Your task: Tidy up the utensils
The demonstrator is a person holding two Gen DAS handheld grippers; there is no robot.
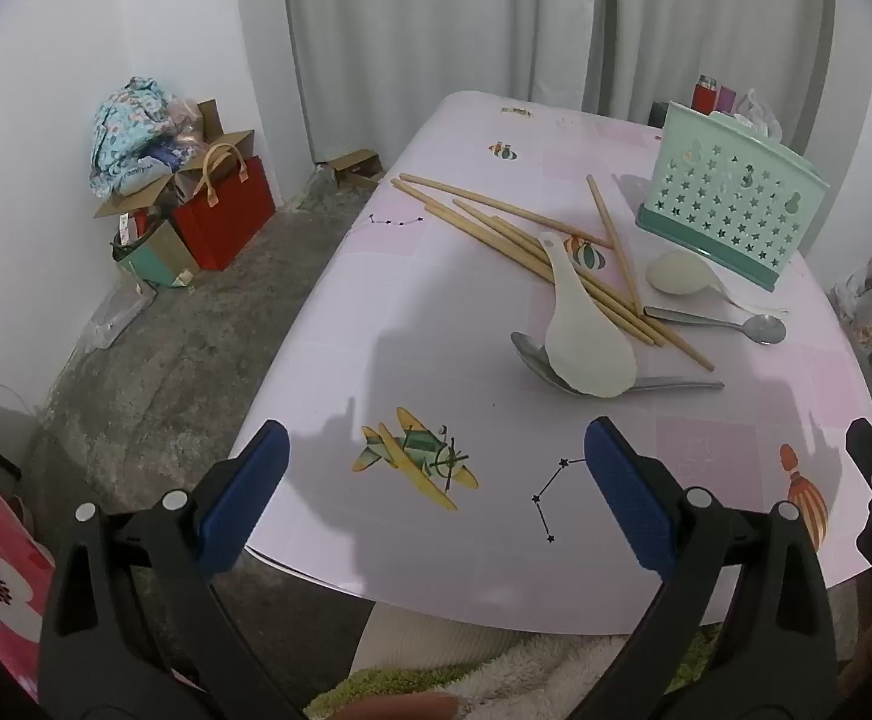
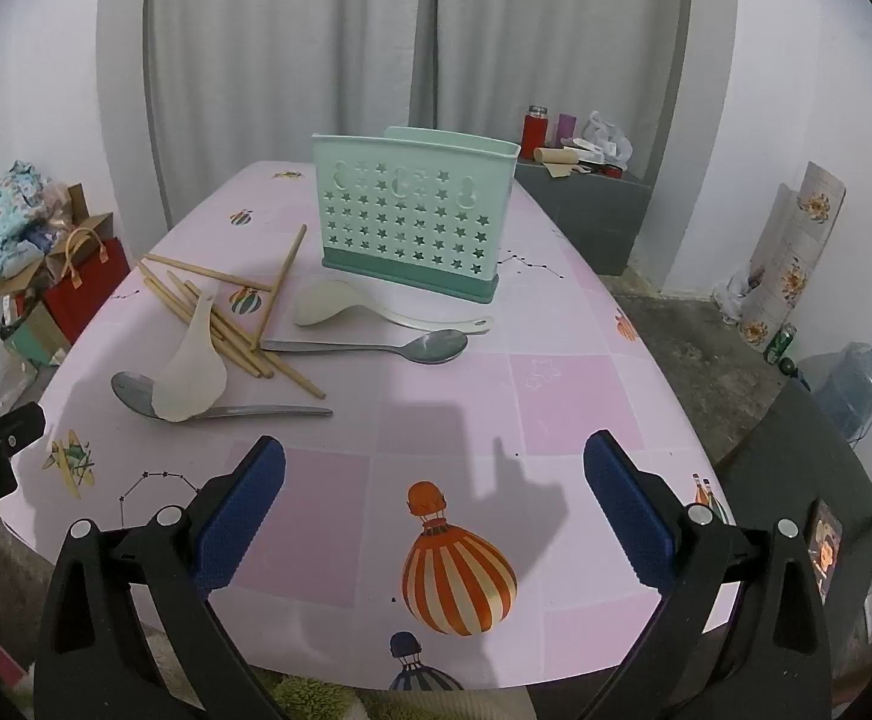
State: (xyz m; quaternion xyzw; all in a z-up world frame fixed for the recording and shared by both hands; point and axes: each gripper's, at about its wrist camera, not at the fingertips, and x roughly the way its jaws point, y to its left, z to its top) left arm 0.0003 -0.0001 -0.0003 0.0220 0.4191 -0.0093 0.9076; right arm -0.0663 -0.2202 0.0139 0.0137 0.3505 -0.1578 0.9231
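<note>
**Both claws wide above the counter edge, utensils loose ahead**

Nearest the lens, the left claw (image 1: 436,468) stands wide with nothing between its blue pads, hovering over the near edge of the pink counter (image 1: 436,276) and a printed airplane. The right claw (image 2: 434,480) is likewise wide and empty, above a printed striped balloon.

Ahead of the left claw and a little to its right lies a white rice paddle (image 1: 586,342), its broad end resting on the bowl of a metal spoon (image 1: 535,360). Beyond it, a loose pile of wooden chopsticks (image 1: 496,222) fans out, some passing under the paddle's handle. Farther right sit a second white paddle (image 1: 679,279) and a second metal spoon (image 1: 760,327), just beside each other.

The green utensil holder (image 2: 411,216) stands upright straight ahead of the right claw, well beyond it, behind the second paddle and spoon. The tip of the left claw shows at the far left edge of the right wrist view.
</note>
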